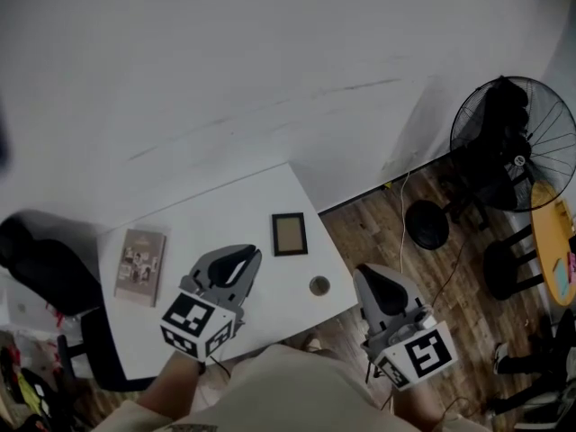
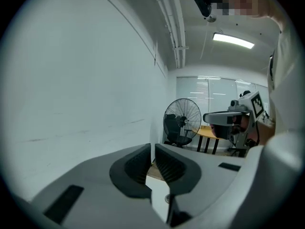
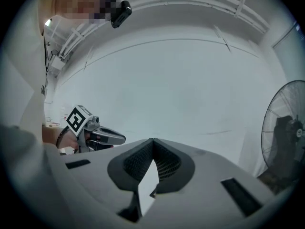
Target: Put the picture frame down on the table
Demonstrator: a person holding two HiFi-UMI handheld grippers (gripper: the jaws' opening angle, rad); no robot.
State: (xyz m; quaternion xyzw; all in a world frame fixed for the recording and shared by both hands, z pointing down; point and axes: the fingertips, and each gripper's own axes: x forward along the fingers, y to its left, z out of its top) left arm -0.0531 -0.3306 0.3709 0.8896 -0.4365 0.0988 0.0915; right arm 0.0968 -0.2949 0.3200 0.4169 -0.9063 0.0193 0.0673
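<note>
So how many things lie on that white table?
3: a booklet at left, the picture frame mid-table, a small round object at right. The left gripper may hide more.

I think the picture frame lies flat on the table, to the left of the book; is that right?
Not quite: the picture frame does lie flat on the table, but to the right of the book, as the head view shows.

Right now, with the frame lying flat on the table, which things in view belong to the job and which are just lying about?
Job in hand:
- picture frame, flat on the white table
- left gripper and right gripper, both empty

Lying about:
- booklet on the table
- small round object near the table edge
- fan, black chair, stool
</note>
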